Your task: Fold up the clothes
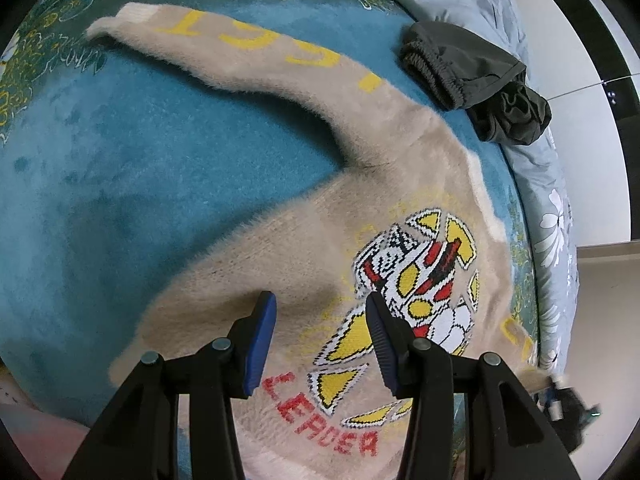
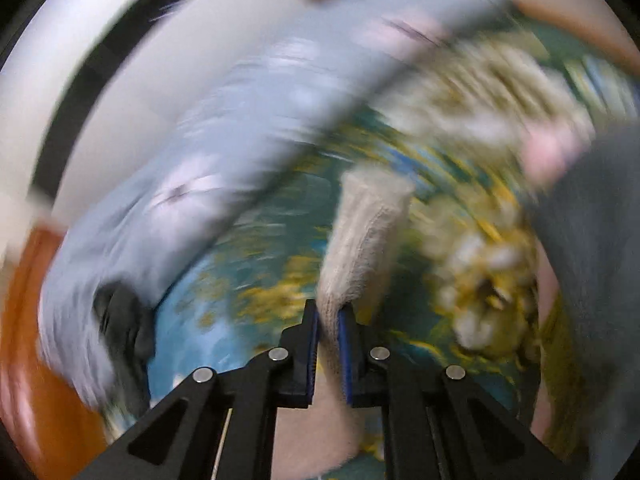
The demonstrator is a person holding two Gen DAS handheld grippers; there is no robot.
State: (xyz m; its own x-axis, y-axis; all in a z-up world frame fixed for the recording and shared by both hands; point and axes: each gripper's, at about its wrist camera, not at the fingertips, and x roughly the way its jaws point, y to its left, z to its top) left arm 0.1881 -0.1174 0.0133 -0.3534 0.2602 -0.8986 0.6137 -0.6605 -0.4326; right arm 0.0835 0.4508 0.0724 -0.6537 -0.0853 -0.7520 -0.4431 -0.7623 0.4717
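Note:
A fuzzy beige sweater [image 1: 288, 248] with a yellow, red and white figure and red lettering lies spread on the teal blanket [image 1: 120, 168]. One sleeve [image 1: 224, 48] with yellow letters stretches to the far left. My left gripper [image 1: 322, 304] is open just above the sweater's body, holding nothing. My right gripper [image 2: 329, 316] is shut on the sweater's ribbed beige cuff [image 2: 366, 224], which sticks up between the fingers. The right wrist view is heavily blurred by motion.
A dark grey-green garment [image 1: 476, 80] lies crumpled at the blanket's far right edge; it shows as a dark blur in the right wrist view [image 2: 124, 328]. A light blue floral duvet [image 1: 540, 184] borders the right side. Orange wood [image 2: 24, 320] shows at the left.

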